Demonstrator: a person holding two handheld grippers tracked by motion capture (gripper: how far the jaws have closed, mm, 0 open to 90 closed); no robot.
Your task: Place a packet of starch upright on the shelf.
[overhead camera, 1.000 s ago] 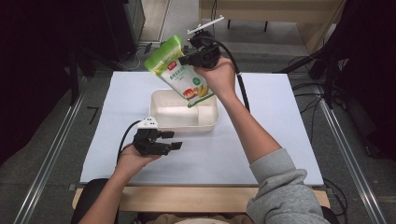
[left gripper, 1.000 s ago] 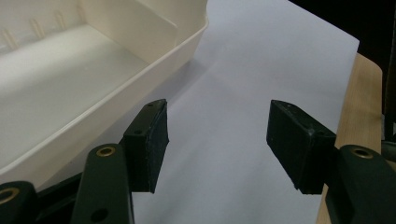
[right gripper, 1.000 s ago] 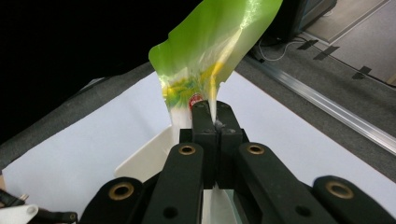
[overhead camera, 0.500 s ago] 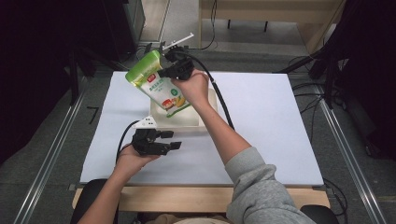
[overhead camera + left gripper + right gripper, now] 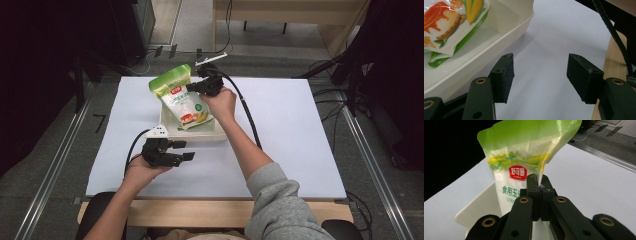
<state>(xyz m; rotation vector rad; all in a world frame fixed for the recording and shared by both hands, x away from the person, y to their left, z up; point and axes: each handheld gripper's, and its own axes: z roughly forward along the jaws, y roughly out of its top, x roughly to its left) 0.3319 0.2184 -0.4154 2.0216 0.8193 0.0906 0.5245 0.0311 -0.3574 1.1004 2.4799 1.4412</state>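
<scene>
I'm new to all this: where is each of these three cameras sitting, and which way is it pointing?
High view: above the person's side, looking forward and down on the table; both forearms, left gripper and right gripper show.
Left gripper view: rides the left gripper, looking along its open jaws over the table beside the tray.
Right gripper view: rides the right gripper, looking along jaws shut on the bag.
All three share the bag and tray.

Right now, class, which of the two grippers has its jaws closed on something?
The right gripper, at the far side of the white tray: its jaws pinch the green bag. The left gripper, near the tray's front, is open and empty.
</scene>
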